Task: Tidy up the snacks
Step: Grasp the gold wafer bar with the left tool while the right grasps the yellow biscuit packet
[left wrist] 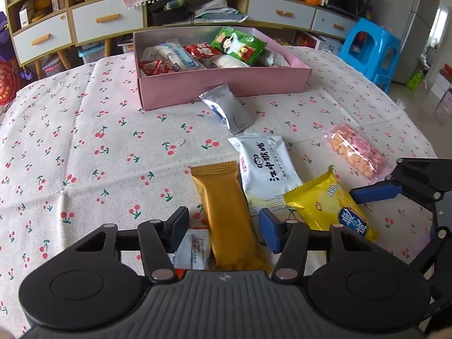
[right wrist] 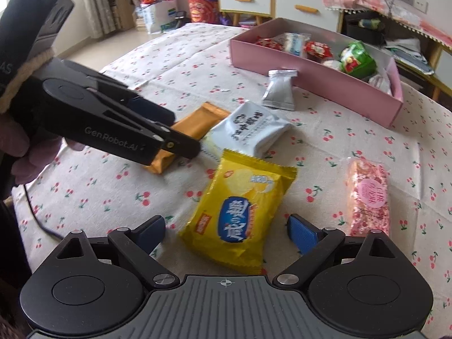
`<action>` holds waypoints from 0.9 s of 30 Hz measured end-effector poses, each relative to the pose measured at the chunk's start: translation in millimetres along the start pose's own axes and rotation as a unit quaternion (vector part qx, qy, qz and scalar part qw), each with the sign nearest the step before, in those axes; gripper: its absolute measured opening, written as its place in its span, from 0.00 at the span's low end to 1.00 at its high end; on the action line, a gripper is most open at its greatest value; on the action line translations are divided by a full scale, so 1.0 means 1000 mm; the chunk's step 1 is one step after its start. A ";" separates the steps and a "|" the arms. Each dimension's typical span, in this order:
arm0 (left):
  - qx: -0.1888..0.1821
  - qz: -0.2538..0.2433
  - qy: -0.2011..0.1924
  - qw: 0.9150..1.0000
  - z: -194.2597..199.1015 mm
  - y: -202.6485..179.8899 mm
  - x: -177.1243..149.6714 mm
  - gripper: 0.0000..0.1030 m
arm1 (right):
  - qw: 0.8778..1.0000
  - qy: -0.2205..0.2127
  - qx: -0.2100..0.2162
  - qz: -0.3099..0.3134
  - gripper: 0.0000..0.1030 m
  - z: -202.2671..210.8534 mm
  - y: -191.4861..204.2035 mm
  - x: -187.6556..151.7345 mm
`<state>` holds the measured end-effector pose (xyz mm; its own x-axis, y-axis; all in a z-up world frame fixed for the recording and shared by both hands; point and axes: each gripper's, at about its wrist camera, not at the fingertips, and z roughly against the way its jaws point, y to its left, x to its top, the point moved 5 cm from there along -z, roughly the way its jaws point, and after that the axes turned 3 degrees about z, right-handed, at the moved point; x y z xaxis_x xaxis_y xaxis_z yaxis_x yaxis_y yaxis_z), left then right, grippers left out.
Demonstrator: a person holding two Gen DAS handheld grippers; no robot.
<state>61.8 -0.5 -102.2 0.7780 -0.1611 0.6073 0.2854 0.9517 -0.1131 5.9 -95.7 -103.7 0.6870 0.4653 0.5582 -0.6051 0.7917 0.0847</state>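
A pink box point(left wrist: 226, 83) point(right wrist: 310, 69) holds several snack packets at the far side of the table. On the cloth lie a gold packet point(left wrist: 228, 214) point(right wrist: 195, 125), a white packet point(left wrist: 265, 166) point(right wrist: 251, 130), a yellow packet point(left wrist: 325, 202) point(right wrist: 240, 214), a silver packet point(left wrist: 227, 107) point(right wrist: 279, 90) and a pink bar point(left wrist: 357, 149) point(right wrist: 368, 197). My left gripper point(left wrist: 224, 227) point(right wrist: 180, 132) is open, its fingers either side of the gold packet. My right gripper point(right wrist: 226, 231) is open around the yellow packet; it also shows in the left wrist view point(left wrist: 375, 190).
A small white sachet point(left wrist: 195, 250) lies under my left gripper beside the gold packet. The table has a cherry-print cloth point(left wrist: 84, 147). Drawers and shelves point(left wrist: 107, 19) stand behind, and a blue stool point(left wrist: 370, 48) stands at the right. A cable point(right wrist: 36, 217) trails at the table's left edge.
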 end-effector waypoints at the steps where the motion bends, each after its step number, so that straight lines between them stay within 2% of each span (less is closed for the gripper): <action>1: 0.005 0.000 0.000 1.000 0.000 0.000 0.000 0.46 | 1.000 0.000 -0.002 -0.003 0.92 -0.002 -0.002 0.001; 5: 0.015 0.000 0.002 1.000 0.000 0.001 0.001 0.41 | 1.000 0.003 -0.011 -0.019 0.92 -0.002 -0.009 0.003; 9: 0.020 0.001 0.005 1.000 0.001 0.003 0.002 0.30 | 0.999 0.008 -0.016 -0.031 0.91 -0.003 -0.012 0.004; 13: 0.024 0.015 0.009 1.000 0.002 0.007 0.003 0.27 | 0.999 0.013 -0.025 -0.036 0.88 -0.003 -0.014 0.005; 16: 0.028 0.027 0.011 0.999 0.003 0.010 0.004 0.26 | 0.998 0.019 -0.033 -0.039 0.80 -0.002 -0.016 0.006; 21: 0.025 0.044 0.016 0.999 0.003 0.013 0.005 0.26 | 0.998 0.029 -0.034 -0.054 0.56 0.002 -0.023 0.009; 27: 0.018 0.073 0.020 0.997 0.006 0.018 0.008 0.26 | 0.996 0.036 -0.025 -0.082 0.52 0.004 -0.032 0.011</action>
<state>70.0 17.2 -95.2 0.8315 -0.0301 0.5546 0.1481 0.9744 -0.1691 31.0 -117.6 -97.5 0.8026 0.3541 0.4801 -0.4632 0.8770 0.1276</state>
